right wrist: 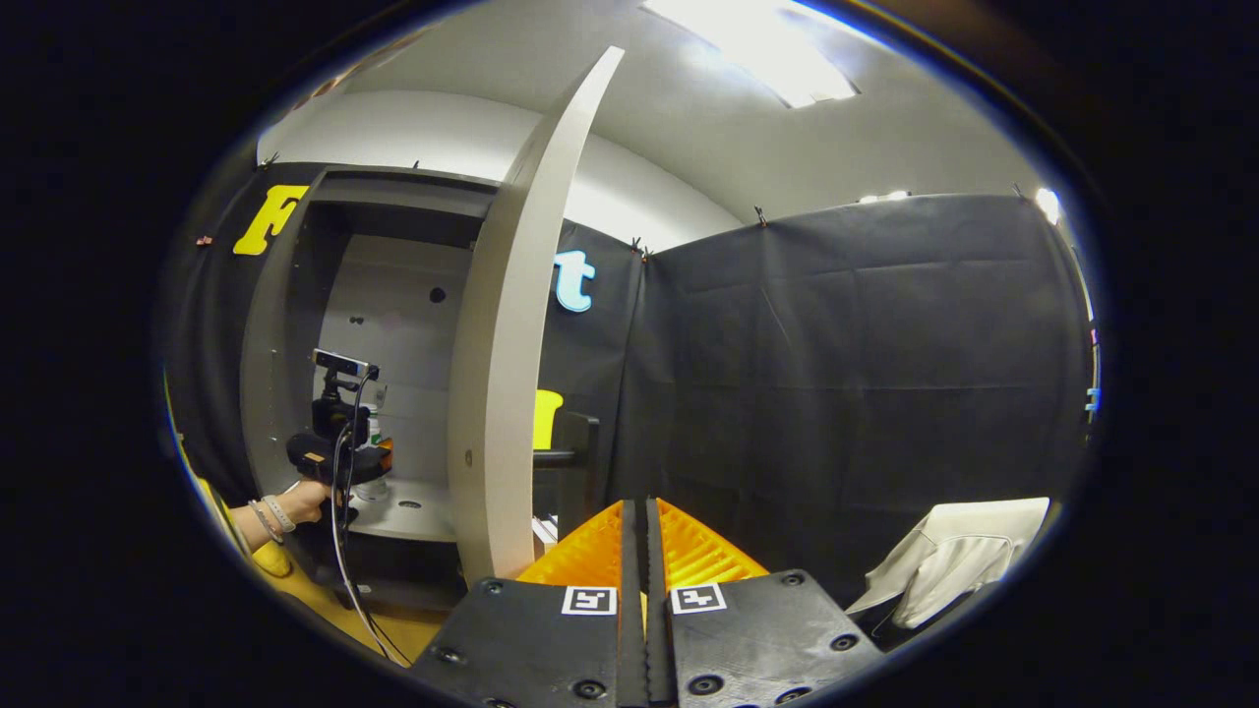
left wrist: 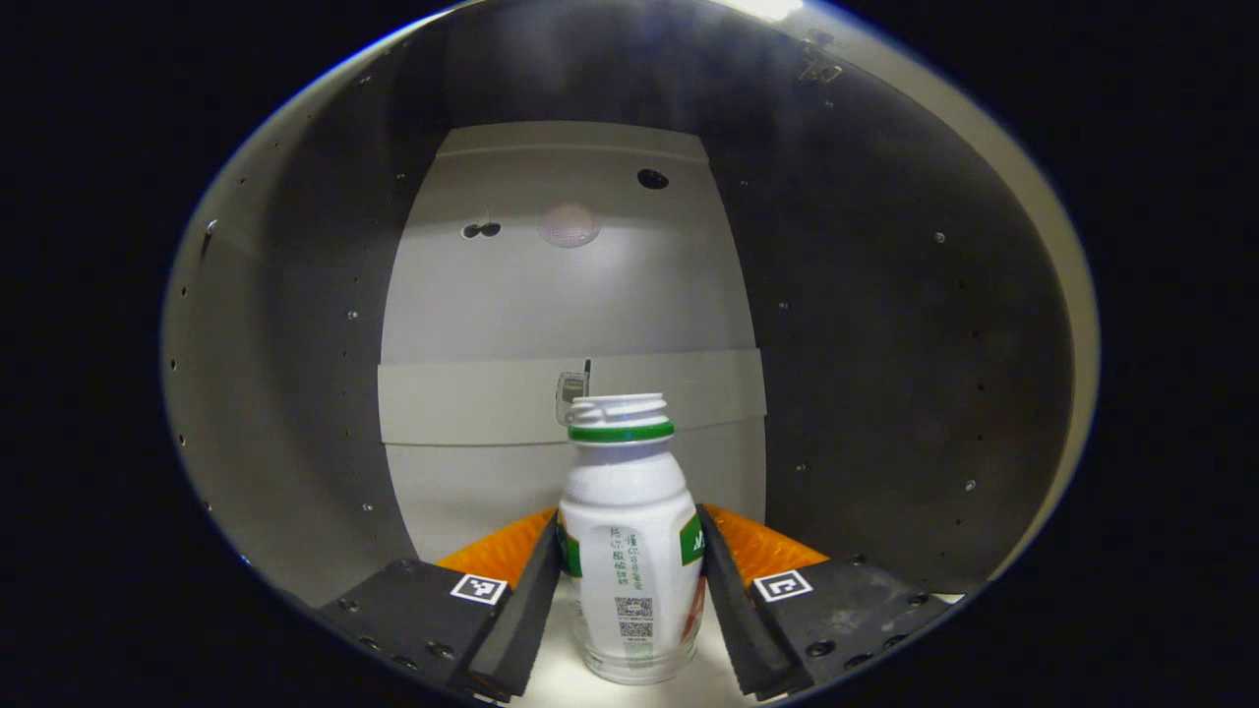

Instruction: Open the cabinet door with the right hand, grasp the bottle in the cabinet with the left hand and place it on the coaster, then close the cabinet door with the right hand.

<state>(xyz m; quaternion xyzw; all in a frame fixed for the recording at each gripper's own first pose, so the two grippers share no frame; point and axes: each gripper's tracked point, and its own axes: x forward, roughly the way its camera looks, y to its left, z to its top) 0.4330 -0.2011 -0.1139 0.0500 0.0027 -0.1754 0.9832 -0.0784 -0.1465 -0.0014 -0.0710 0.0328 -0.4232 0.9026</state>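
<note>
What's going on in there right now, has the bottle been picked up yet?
The cabinet door stands open. A person's hand has the left tongs reaching inside the cabinet, their fingers on either side of the white bottle, close against it; whether they press it yet is unclear. The bottle stands upright on the cabinet floor, not lifted. The right tongs are shut on nothing, just off the door's edge, facing the booth wall.

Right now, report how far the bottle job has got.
Done: the cabinet door stands open. In hand: the left gripper is inside the cabinet with its fingers on either side of the bottle, which stands on the shelf. The right gripper is shut, holding nothing. Left: lift the bottle, set it on the coaster, close the door.
</note>
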